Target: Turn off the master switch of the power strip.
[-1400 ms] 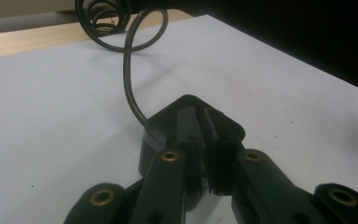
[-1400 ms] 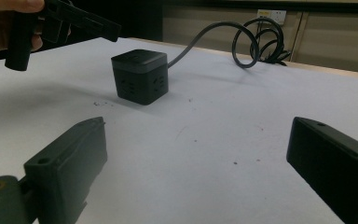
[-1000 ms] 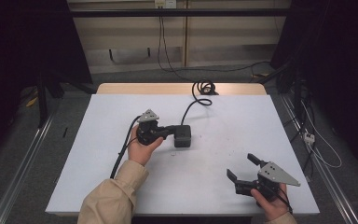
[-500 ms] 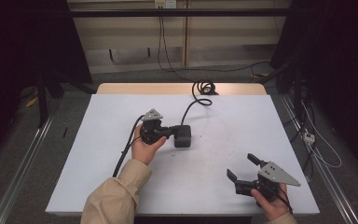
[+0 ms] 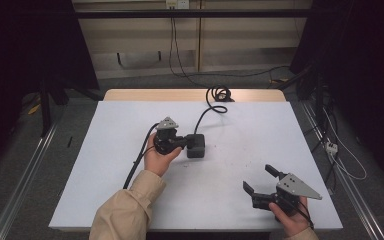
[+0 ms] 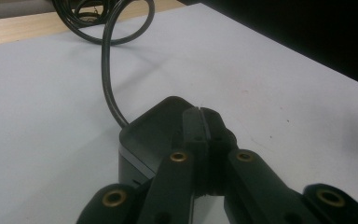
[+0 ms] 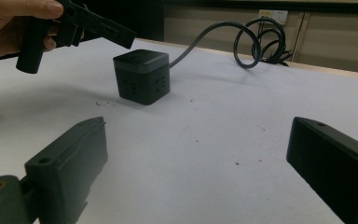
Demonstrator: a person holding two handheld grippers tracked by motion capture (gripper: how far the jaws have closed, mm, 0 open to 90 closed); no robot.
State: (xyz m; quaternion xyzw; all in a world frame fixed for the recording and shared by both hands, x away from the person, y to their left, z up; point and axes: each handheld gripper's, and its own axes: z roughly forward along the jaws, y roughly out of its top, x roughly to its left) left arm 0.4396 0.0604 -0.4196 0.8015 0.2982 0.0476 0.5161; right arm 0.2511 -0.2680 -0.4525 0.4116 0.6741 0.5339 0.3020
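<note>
With my left gripper (image 5: 184, 142) closed empty over the top of the cube power strip (image 5: 196, 145) (mid-table, cord (image 5: 207, 110) trailing back), I am judging a press underway, while my right gripper (image 5: 260, 182) is waiting spread open nearer me.

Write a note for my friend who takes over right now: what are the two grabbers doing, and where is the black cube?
Left gripper: jaws shut, tips over the top of the black socket cube, pressing on it or just above it; I cannot tell which.
Right gripper: jaws wide open, holding nothing, near the front right corner of the white table.
Cube: mid-table, upright; its cable runs back to a coil at the far edge.
Done: left gripper brought to the cube.
Left: likely press or move the cube; right gripper free to help.
</note>
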